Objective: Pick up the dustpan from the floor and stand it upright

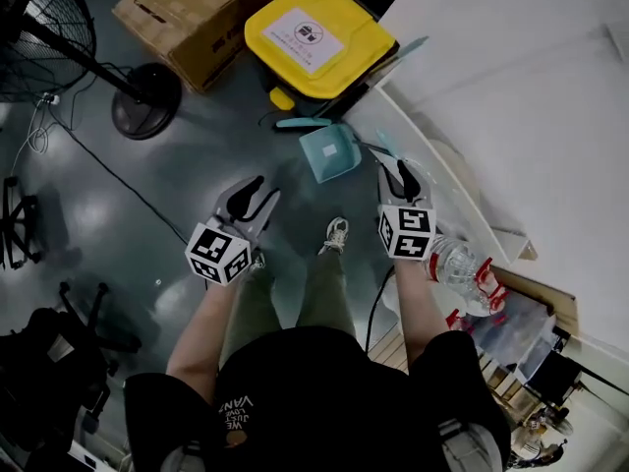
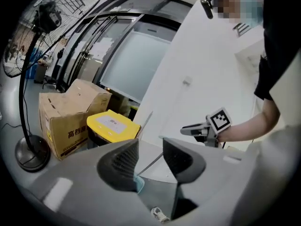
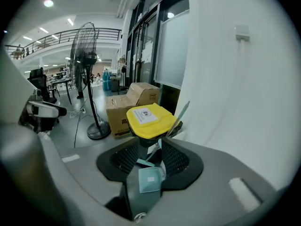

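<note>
A teal dustpan [image 1: 329, 152] lies on the dark floor beside the white wall, its long handle [image 1: 398, 57] slanting up past the yellow bin. Between my right jaws it shows too, dustpan [image 3: 150, 179] low and well ahead. My right gripper [image 1: 401, 173] hovers open just right of the pan and above it, holding nothing. My left gripper [image 1: 260, 193] is open and empty, to the pan's left. In the left gripper view only a teal edge of the dustpan [image 2: 139, 182] peeks between the jaws, and the right gripper [image 2: 202, 128] shows beyond.
A yellow-lidded bin [image 1: 314, 32] stands right behind the dustpan, with a cardboard box [image 1: 187, 13] to its left. A pedestal fan's base [image 1: 145, 99] and cable sit at the far left. The white wall [image 1: 511, 96] runs along the right. My shoe [image 1: 335, 234] is near the pan.
</note>
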Action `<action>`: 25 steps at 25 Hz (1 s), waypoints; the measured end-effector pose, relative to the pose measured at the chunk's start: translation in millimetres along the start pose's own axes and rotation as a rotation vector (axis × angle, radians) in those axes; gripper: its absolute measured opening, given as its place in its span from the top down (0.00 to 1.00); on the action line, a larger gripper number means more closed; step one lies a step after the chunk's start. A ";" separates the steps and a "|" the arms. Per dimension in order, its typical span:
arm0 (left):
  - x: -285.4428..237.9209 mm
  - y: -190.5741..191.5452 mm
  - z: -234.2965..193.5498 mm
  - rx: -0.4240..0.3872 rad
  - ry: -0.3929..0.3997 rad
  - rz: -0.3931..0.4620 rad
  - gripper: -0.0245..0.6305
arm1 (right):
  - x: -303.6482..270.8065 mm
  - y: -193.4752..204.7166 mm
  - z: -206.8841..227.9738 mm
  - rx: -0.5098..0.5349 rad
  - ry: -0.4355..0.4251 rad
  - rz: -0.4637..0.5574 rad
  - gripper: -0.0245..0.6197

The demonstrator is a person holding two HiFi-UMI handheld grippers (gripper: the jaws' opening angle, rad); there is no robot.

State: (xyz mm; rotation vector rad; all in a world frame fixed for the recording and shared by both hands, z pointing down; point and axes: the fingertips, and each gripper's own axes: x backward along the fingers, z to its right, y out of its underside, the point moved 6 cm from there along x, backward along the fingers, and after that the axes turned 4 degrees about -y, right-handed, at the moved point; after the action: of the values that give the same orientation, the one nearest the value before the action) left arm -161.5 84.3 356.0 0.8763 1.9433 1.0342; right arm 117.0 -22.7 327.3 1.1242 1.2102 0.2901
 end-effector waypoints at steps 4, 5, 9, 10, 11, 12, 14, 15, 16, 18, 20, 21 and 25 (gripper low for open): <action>7.6 -12.6 12.2 -0.006 0.029 0.003 0.70 | 24.7 -5.4 -13.2 -0.065 -0.018 0.040 0.76; 9.4 -16.3 15.7 -0.007 0.037 0.007 0.70 | 30.6 -6.6 -16.6 -0.077 -0.025 0.050 0.76; 17.1 -32.7 29.4 -0.033 0.071 0.025 0.70 | 51.8 -10.7 -30.5 -0.150 -0.061 0.094 0.79; 19.7 -36.2 32.4 -0.039 0.078 0.028 0.70 | 57.1 -11.8 -34.2 -0.157 -0.061 0.102 0.85; 22.7 -39.3 35.2 -0.045 0.085 0.031 0.70 | 62.6 -13.0 -38.2 -0.159 -0.060 0.112 0.89; 25.9 -41.8 38.0 -0.049 0.091 0.033 0.70 | 68.3 -14.3 -42.3 -0.162 -0.061 0.122 0.90; 31.9 -45.1 43.1 -0.053 0.101 0.036 0.70 | 78.7 -16.8 -49.6 -0.169 -0.067 0.139 0.92; 34.4 -46.3 45.2 -0.055 0.106 0.037 0.70 | 83.1 -18.1 -52.7 -0.173 -0.069 0.148 0.94; 37.0 -47.5 47.0 -0.059 0.112 0.037 0.70 | 87.1 -19.5 -56.0 -0.178 -0.071 0.156 0.95; 43.4 -49.7 49.7 -0.068 0.123 0.038 0.70 | 94.5 -21.4 -64.3 -0.194 -0.084 0.170 0.96; 50.1 -51.8 52.8 -0.072 0.127 0.044 0.70 | 102.0 -22.0 -72.8 -0.221 -0.105 0.179 0.96; 53.8 -53.2 54.7 -0.073 0.126 0.049 0.70 | 106.1 -22.0 -76.9 -0.238 -0.117 0.182 0.96; 70.4 -60.4 60.6 -0.087 0.128 0.068 0.70 | 122.0 -24.9 -94.6 -0.266 -0.151 0.204 0.96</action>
State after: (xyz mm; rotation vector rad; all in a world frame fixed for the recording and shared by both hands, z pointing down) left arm -157.0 137.5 258.9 0.8514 1.9685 1.2324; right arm 75.7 101.8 242.3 1.0175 0.8953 0.4984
